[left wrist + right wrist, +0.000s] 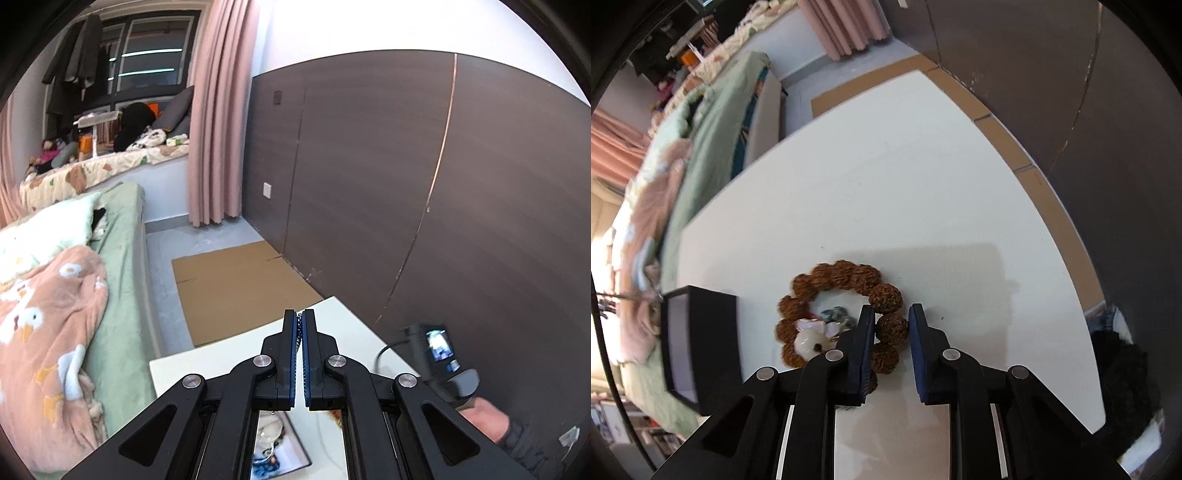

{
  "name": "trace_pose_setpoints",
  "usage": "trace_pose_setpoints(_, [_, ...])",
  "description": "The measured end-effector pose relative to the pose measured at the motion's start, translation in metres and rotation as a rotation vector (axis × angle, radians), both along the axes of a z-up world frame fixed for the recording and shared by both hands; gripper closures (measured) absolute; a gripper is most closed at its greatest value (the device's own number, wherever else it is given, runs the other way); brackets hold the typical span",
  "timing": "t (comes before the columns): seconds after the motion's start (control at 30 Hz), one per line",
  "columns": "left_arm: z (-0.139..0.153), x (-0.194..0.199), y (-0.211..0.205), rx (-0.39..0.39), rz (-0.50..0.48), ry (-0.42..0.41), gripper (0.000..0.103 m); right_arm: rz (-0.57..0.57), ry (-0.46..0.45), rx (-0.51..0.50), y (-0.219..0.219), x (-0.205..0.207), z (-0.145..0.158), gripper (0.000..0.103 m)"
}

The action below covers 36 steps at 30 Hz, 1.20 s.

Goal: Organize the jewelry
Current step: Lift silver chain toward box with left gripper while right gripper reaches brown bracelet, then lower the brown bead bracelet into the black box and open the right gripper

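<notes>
Pointing steeply down at the white surface (886, 177), my right gripper (892, 325) straddles one side of the brown bead bracelet (842, 314). Its jaws stand a little apart with one large bead between them; the left pad sits against that bead, while a thin gap shows on the other side, so I would not call it a grip. Inside the bracelet's ring lie a white pendant (809, 339) and a small grey-blue trinket (834, 314), both just beside the left finger. Left of the bracelet, apart from it, stands an open black box (701, 332) with a pale lining, close to the surface's edge.

My left gripper (299, 332) is tilted gently downward, aimed past the far corner of the surface toward a flattened sheet of cardboard (236, 288) on the floor. Its jaws are closed on a fine beaded chain (300, 354) that runs up the slit between the pads. Beneath its linkage I glimpse a printed card (273, 443). At right, a hand (484, 413) holds the other rig, its small screen (439, 345) lit. A bed (118, 258) with a green cover runs along the left.
</notes>
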<state>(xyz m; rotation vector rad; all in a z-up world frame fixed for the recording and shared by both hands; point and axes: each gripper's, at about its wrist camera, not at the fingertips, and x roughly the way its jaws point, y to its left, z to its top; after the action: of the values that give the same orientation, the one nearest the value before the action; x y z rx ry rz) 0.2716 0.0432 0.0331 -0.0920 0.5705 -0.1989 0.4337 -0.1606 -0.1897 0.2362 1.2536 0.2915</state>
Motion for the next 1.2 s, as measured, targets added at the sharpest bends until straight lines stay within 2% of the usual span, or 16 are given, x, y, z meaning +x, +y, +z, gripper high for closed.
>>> trace_pose_setpoints(0.2, [-0.014,-0.010,0.025,-0.048,0.037,0.031,0.101,0.021,-0.080,0.110,0.000,-0.022,0.036,0.083])
trace_pose_setpoints(0.43, [-0.031,-0.012,0.033,-0.071,0.035,0.080,0.101,0.066,-0.169,0.168,0.017,-0.042,0.083,0.083])
trace_pose_setpoints(0.53, [-0.048,-0.005,0.039,-0.126,0.022,0.155,0.100,0.092,-0.209,0.181,0.031,-0.051,0.105,0.083])
trace_pose_setpoints(0.63, [-0.065,-0.003,0.042,-0.116,0.041,0.218,0.099,0.120,-0.245,0.206,0.044,-0.062,0.125,0.083])
trace_pose_setpoints(0.7, [-0.071,-0.005,0.045,-0.115,0.058,0.228,0.087,0.138,-0.259,0.221,0.051,-0.067,0.134,0.083])
trace_pose_setpoints(0.77, [-0.076,-0.009,0.051,-0.126,0.070,0.232,0.038,0.165,-0.276,0.242,0.059,-0.074,0.144,0.083])
trace_pose_setpoints(0.8, [-0.076,-0.013,0.054,-0.129,0.083,0.222,0.031,0.174,-0.281,0.248,0.064,-0.075,0.147,0.083])
trace_pose_setpoints(0.97, [-0.080,-0.024,0.068,-0.127,0.124,0.213,0.028,0.237,-0.289,0.270,0.095,-0.081,0.154,0.083])
trace_pose_setpoints(1.2, [-0.087,-0.036,0.092,-0.132,0.175,0.217,0.028,0.291,-0.265,0.273,0.132,-0.082,0.143,0.083])
